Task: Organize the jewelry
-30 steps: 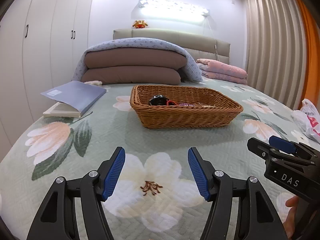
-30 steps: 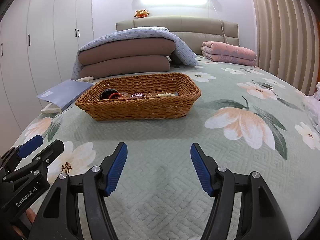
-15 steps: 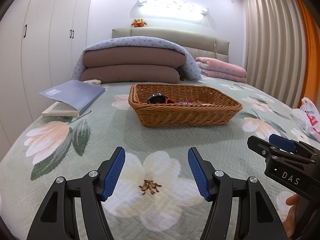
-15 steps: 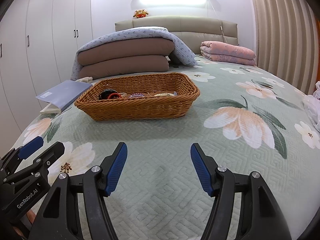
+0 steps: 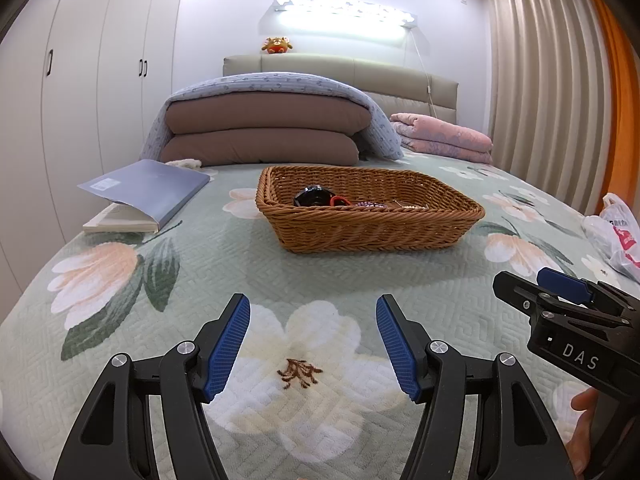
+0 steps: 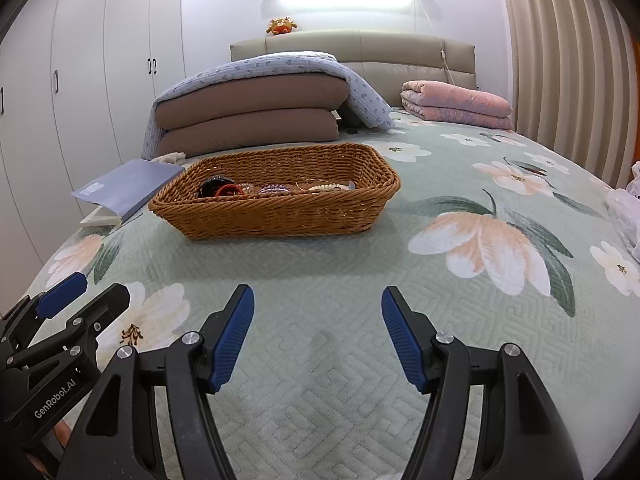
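Note:
A brown wicker basket [image 5: 372,232] [image 6: 276,220] stands on the flowered bedspread ahead of both grippers. In it lie a black round watch [image 5: 311,197] [image 6: 214,185], a red ring-shaped piece [image 5: 340,200] [image 6: 227,190], a purple beaded piece [image 6: 274,189] and a pale chain or bracelet [image 6: 326,187]. My left gripper [image 5: 313,344] is open and empty, low over a white flower print, well short of the basket. My right gripper [image 6: 318,340] is open and empty, beside the left one. Each gripper shows at the edge of the other's view.
A grey-blue folder on a book [image 5: 148,192] [image 6: 128,186] lies left of the basket. Folded brown and blue quilts [image 5: 264,128] and a pink quilt [image 5: 444,138] lie by the headboard. A plastic bag [image 5: 618,236] sits at the right edge. Wardrobes stand along the left.
Both views have shifted slightly; the basket sits a little lower and nearer in the left view. Both grippers stay open and empty.

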The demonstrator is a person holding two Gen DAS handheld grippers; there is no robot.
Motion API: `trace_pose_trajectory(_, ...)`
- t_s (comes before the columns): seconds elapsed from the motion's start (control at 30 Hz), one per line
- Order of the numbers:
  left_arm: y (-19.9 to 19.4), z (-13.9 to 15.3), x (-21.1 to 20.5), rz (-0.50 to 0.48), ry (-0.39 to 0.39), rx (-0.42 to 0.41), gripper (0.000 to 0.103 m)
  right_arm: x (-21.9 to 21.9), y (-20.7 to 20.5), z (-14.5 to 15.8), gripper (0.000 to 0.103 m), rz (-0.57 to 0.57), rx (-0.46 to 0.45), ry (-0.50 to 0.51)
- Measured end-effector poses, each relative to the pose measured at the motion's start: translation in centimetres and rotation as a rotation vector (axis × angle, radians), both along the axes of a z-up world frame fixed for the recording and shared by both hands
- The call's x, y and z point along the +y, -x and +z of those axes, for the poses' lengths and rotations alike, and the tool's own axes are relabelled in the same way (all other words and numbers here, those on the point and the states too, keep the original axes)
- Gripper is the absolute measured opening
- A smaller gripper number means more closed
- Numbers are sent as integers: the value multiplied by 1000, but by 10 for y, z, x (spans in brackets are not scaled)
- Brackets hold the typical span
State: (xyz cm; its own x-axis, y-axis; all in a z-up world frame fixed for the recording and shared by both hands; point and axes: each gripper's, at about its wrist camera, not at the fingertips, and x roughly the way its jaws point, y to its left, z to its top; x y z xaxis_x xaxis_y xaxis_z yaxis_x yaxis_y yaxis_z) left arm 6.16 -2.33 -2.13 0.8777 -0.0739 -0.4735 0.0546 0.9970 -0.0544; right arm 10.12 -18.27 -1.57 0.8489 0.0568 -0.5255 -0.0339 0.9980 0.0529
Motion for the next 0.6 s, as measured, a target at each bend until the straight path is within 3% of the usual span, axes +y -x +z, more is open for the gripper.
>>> trace_pose_trajectory(0.6,0,-1,1,0,-3,-4,67,2,0,-2,73,-2,-1,0)
